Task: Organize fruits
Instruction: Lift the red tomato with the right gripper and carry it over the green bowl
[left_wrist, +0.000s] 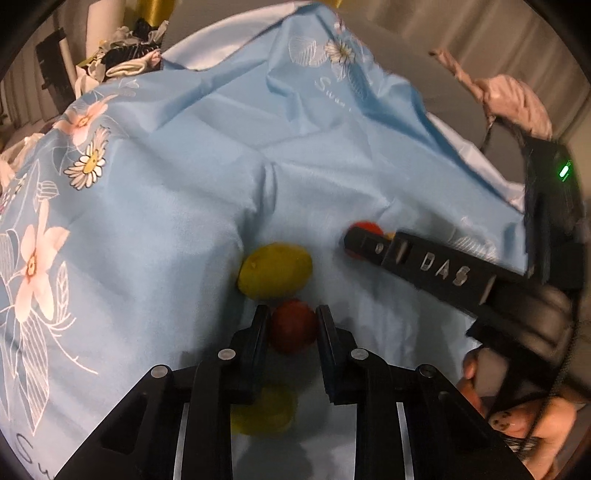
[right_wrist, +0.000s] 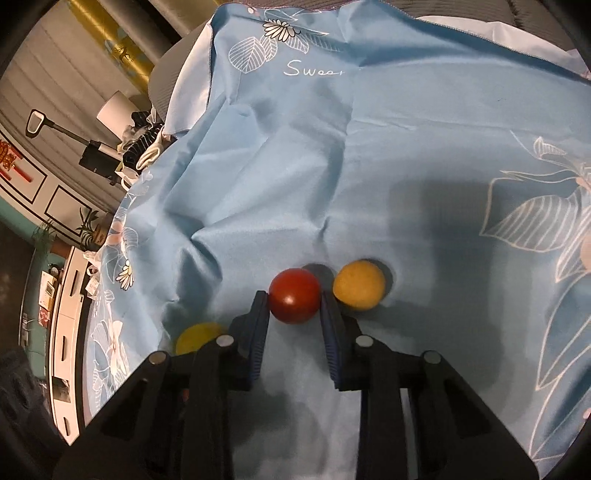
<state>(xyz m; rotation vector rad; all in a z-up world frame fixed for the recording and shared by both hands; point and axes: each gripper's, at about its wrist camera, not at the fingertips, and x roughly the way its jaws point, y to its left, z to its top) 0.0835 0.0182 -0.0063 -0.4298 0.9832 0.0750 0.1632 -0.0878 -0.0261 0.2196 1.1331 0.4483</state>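
Each gripper, left (left_wrist: 292, 325) and right (right_wrist: 294, 306), clamps a red fruit between its fingers; lifting straight up spares the yellow fruit (left_wrist: 274, 270) from nudges.

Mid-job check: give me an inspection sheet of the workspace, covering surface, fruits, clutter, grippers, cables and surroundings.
Surface: blue floral cloth, wrinkled.
Job's things: red fruit between the left fingers, yellow fruit just beyond it; second red fruit between the right fingers, orange-yellow fruit beside it.
Clutter: pile of clothes past the cloth's far edge.
Grippers: left gripper shut on its red fruit; right gripper shut on its red fruit.
Cables: black cord by the right hand.
Surroundings: white cabinet, potted plants.
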